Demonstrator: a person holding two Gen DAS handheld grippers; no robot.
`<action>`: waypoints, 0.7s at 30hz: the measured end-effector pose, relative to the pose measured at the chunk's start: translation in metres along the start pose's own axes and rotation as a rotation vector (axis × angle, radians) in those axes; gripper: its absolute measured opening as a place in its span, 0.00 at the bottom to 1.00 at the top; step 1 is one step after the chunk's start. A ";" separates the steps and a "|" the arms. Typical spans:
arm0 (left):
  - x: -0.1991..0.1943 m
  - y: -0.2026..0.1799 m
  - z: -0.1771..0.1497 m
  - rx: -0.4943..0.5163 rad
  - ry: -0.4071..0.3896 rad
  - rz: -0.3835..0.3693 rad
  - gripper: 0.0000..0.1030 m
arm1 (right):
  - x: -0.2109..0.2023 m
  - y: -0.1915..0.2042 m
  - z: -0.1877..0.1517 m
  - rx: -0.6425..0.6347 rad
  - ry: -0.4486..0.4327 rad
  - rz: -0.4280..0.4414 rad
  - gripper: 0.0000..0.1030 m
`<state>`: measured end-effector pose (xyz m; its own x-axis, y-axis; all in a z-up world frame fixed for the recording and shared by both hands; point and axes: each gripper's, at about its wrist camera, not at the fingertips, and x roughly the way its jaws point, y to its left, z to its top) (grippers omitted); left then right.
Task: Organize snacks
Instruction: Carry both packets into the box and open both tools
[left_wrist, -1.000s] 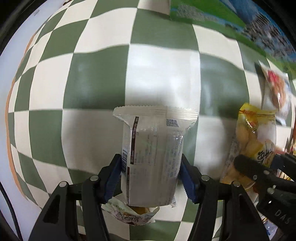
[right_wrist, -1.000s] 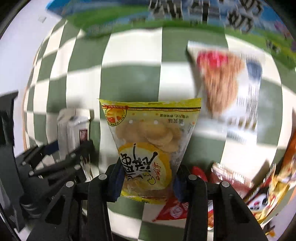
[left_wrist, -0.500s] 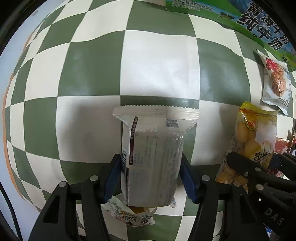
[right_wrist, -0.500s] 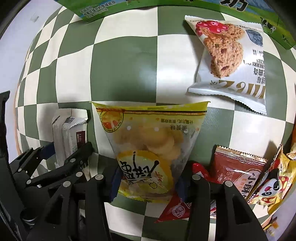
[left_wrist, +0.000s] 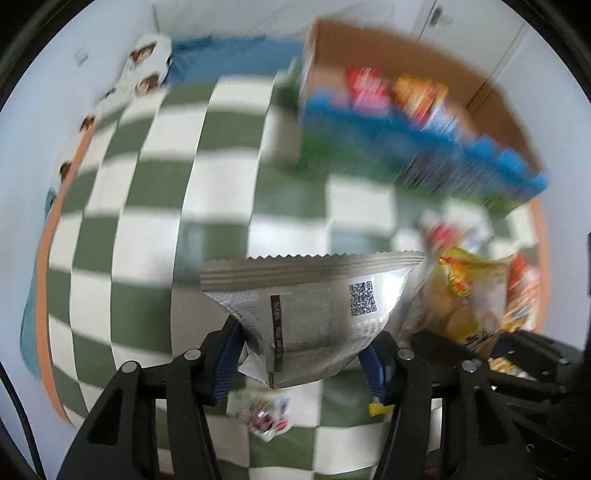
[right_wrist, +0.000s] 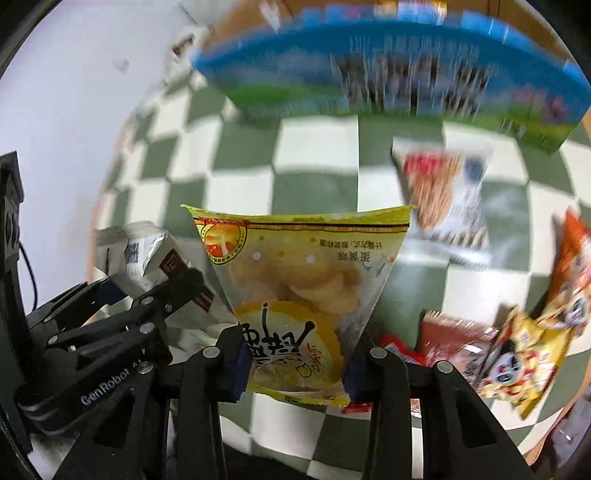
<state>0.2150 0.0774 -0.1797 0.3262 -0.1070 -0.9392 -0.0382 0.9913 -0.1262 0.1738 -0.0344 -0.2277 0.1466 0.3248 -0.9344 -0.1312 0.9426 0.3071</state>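
Observation:
My left gripper (left_wrist: 301, 354) is shut on a silver snack packet (left_wrist: 317, 306) and holds it above the checkered cloth. My right gripper (right_wrist: 295, 360) is shut on a yellow biscuit bag (right_wrist: 295, 284), also lifted. The yellow bag shows at the right of the left wrist view (left_wrist: 461, 302). The silver packet and the left gripper show at the left of the right wrist view (right_wrist: 147, 258). A blue and green cardboard box (left_wrist: 399, 122) with snacks inside stands beyond, also blurred at the top of the right wrist view (right_wrist: 388, 74).
A cookie packet (right_wrist: 443, 192) lies on the green and white checkered cloth (right_wrist: 314, 155) in front of the box. Red and yellow panda snack bags (right_wrist: 517, 350) lie at the right. A small packet (left_wrist: 262, 410) lies under my left gripper. The table's orange edge (left_wrist: 44, 258) runs at the left.
Both grippers have risen and tilted up with their packets. The box with snacks inside has come into view, and the views are blurred by motion.

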 end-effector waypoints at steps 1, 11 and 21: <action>-0.014 -0.002 0.012 0.003 -0.020 -0.025 0.53 | -0.011 0.000 0.004 0.005 -0.022 0.015 0.40; -0.061 -0.048 0.150 0.054 -0.097 -0.196 0.53 | -0.135 -0.031 0.119 0.031 -0.253 0.071 0.40; 0.042 -0.068 0.274 0.074 0.086 -0.088 0.53 | -0.144 -0.122 0.252 0.073 -0.263 -0.158 0.40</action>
<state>0.4904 0.0267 -0.1235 0.2425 -0.1969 -0.9500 0.0573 0.9804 -0.1886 0.4158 -0.1762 -0.0851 0.4096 0.1742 -0.8955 -0.0177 0.9829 0.1831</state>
